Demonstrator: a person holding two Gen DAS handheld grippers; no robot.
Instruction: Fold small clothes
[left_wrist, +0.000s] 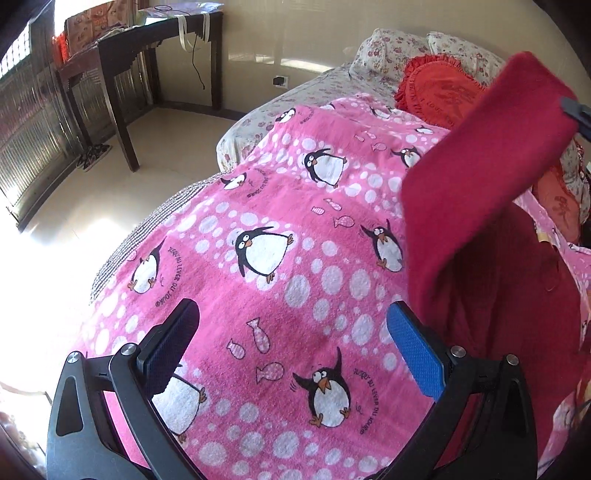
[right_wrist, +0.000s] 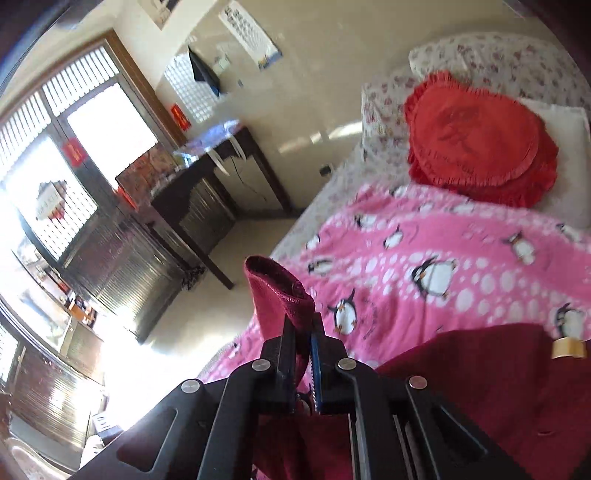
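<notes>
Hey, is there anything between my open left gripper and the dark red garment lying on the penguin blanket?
Nothing visible. The left gripper hangs open over the pink penguin blanket, and the dark red garment lies just right of it. The right gripper holds one sleeve lifted above.

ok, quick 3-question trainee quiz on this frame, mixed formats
1. True or false: the left claw is shut on the pink penguin blanket.
2. Which claw holds the dark red garment? A) left B) right C) both
3. Fill in: the frilly red cushion lies near the floral ____.

Key: 1 false, it is open and holds nothing. 2 B. 3 pillows.
</notes>
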